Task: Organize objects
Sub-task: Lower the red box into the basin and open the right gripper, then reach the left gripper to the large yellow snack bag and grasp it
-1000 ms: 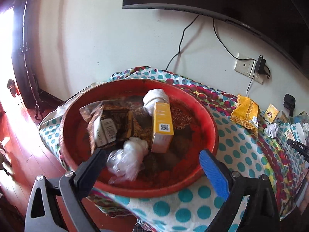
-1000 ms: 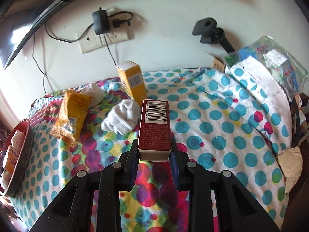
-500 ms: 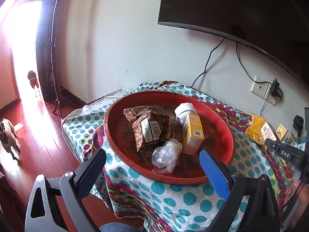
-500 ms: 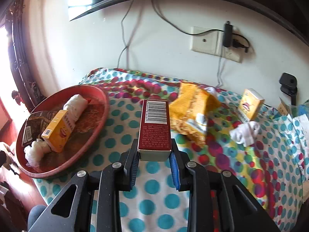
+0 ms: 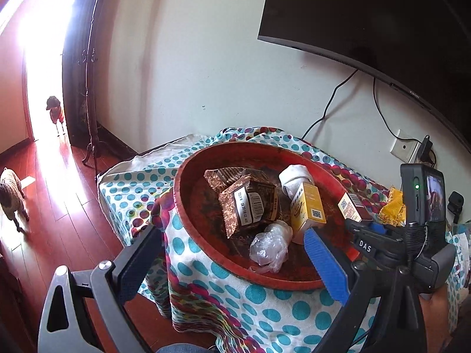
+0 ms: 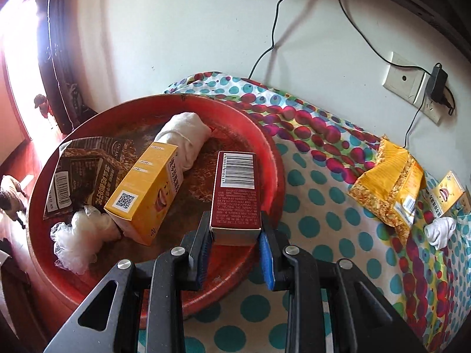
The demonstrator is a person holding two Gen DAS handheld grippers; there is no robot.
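A dark red box with a barcode (image 6: pixel 237 194) sits between the blue pads of my right gripper (image 6: pixel 235 231), which is shut on it. The box hangs over the right side of the round red tray (image 6: pixel 276 158). In the tray lie a yellow box (image 6: pixel 147 197), a brown packet (image 6: pixel 82 173), a rolled white cloth (image 6: pixel 185 135) and a clear plastic bag (image 6: pixel 79 241). In the left wrist view my left gripper (image 5: pixel 232 232) stands open and holds nothing, short of the tray's (image 5: pixel 182 206) near rim. The right gripper (image 5: pixel 365 226) with the red box (image 5: pixel 350 206) comes in from the right.
On the dotted tablecloth right of the tray lie a yellow snack packet (image 6: pixel 388 185), a small yellow box (image 6: pixel 447 194) and a white cloth bundle (image 6: pixel 440 231). A wall socket with charger (image 6: pixel 412 85) and a TV (image 5: pixel 382 14) are behind. Two dogs (image 5: pixel 11 188) stand on the wooden floor.
My right gripper has carried the red box leftward across the table, from the dotted cloth to over the tray. The left gripper has drawn back, so the tray looks smaller and farther right.
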